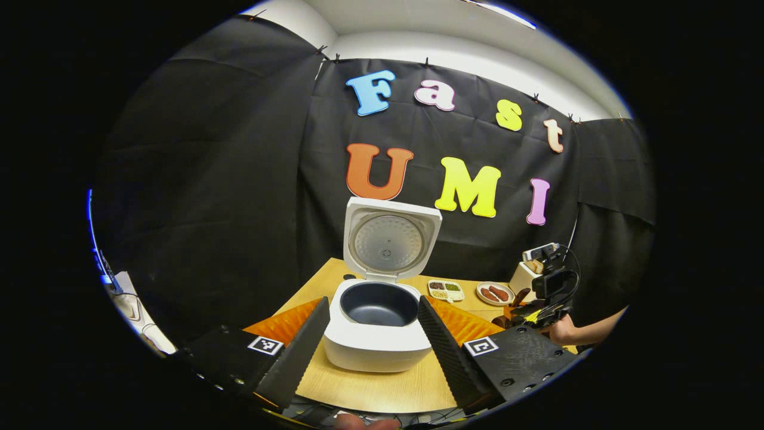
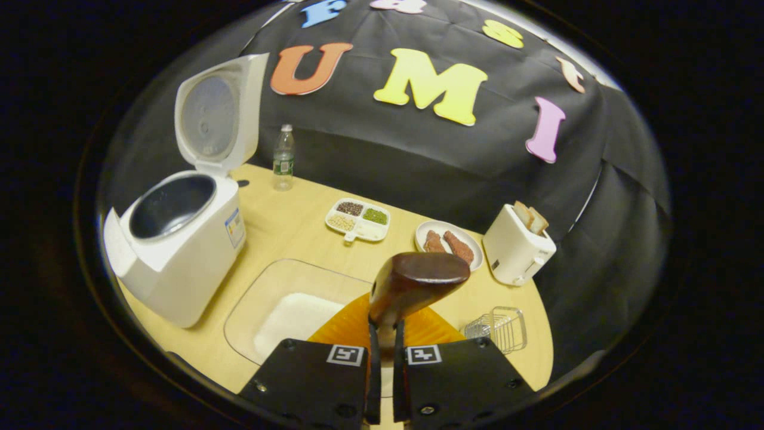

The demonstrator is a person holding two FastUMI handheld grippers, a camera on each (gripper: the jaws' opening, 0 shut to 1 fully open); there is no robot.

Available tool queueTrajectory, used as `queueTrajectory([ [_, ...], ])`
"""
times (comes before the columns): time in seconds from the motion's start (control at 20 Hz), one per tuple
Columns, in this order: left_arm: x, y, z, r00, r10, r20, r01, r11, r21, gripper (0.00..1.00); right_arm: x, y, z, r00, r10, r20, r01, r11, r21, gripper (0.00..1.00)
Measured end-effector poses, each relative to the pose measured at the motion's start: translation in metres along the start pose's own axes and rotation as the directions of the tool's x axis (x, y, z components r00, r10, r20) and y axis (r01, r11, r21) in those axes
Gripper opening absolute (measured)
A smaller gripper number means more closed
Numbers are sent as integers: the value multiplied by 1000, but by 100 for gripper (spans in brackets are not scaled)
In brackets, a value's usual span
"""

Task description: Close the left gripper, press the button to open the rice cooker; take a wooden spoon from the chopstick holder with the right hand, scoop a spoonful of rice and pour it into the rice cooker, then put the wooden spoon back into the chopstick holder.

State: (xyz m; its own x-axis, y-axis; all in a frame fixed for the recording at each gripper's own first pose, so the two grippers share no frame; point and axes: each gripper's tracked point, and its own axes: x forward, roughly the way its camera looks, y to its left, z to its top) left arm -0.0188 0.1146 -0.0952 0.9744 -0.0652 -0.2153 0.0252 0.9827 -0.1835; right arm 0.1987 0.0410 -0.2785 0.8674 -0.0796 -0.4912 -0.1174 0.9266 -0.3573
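Left gripper view is showing the rice cooker (image 1: pixel 377 325) lying between the spread fingers of the left claw (image 1: pixel 373 334), lid standing up, pot dark inside; farther right the right claw (image 1: pixel 546 298) is appearing with a hand behind it. Right gripper view is giving what that one is missing: the right claw (image 2: pixel 385 370) is clenching the wooden spoon (image 2: pixel 415 283), bowl rising just ahead of the fingers, above a glass dish of rice (image 2: pixel 292 316) on the surface (image 2: pixel 286 224). The spoon's handle is hiding between the fingers. The wire chopstick holder (image 2: pixel 498 328) is sitting just right.
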Motion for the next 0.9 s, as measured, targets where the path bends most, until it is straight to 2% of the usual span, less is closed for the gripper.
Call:
queueTrajectory([
  [0.2,-11,21,-2,998,56,-24,-57,998,-32,94,9,16,-8,1000,-26,7,27,997,-70,13],
  [0.55,-22,42,4,992,120,-26,-121,991,-49,94,5,70,-11,992,128,-12,-127,988,89,13],
  [0.65,-23,43,4,991,128,-28,-129,990,-51,94,-1,77,-7,985,173,-9,-169,968,187,13],
  [0.8,-23,42,1,990,134,-41,-136,989,-49,94,-8,89,-2,967,254,5,-243,915,322,13],
  [0.9,-23,41,1,990,132,-45,-134,990,-50,94,-9,88,2,960,279,17,-263,881,393,13],
])
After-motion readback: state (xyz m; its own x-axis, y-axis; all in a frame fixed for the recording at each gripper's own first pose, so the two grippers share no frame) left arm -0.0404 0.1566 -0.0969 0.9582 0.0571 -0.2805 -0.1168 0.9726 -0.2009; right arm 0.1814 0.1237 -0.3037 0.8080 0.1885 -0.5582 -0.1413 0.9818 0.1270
